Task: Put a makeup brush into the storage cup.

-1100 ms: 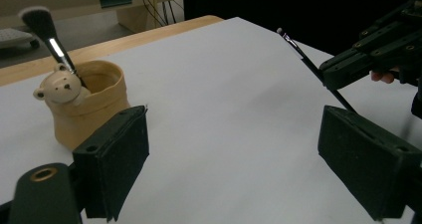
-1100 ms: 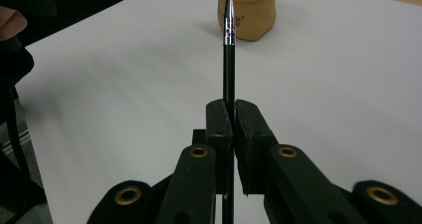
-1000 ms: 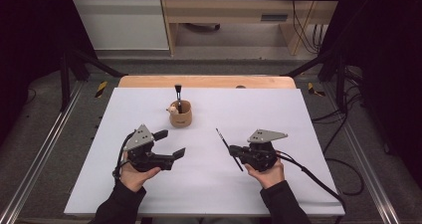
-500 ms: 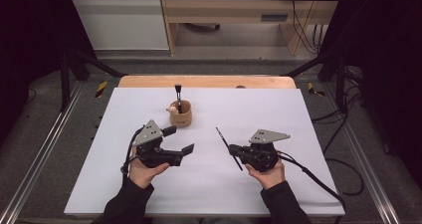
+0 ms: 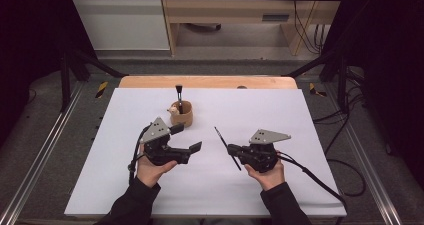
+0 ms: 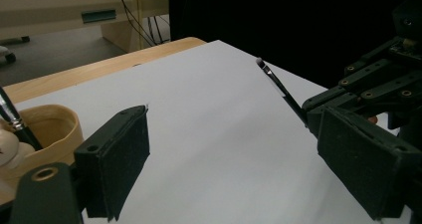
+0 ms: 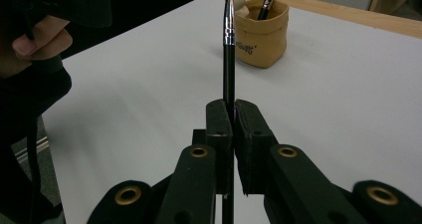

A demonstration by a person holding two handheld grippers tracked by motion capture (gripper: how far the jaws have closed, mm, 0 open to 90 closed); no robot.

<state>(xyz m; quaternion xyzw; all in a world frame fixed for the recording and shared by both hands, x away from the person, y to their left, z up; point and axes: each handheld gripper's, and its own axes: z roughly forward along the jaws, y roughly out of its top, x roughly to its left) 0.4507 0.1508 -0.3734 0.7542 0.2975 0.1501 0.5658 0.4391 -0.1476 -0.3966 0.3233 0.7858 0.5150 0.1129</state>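
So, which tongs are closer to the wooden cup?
Left. The left tongs sit just below the wooden cup; the right tongs, holding the brush, are farther right.

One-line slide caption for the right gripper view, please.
Right hand-held gripper shut on a thin black brush, tip up, with the tan cup beyond on the white table.

Table sheet [image 5: 300, 125]: plain white, no pattern; wooden edge [image 5: 210, 81] behind it light tan. Cup [image 5: 184, 114]: tan, small dark print on its side. Brush in cup [image 5: 179, 92]: black. Held brush [image 7: 228, 55]: black handle, silver ferrule, pale tip. Left gripper [image 5: 187, 138] and right gripper [image 5: 233, 150]: black, grey top plates. Sleeves [image 5: 132, 205]: black
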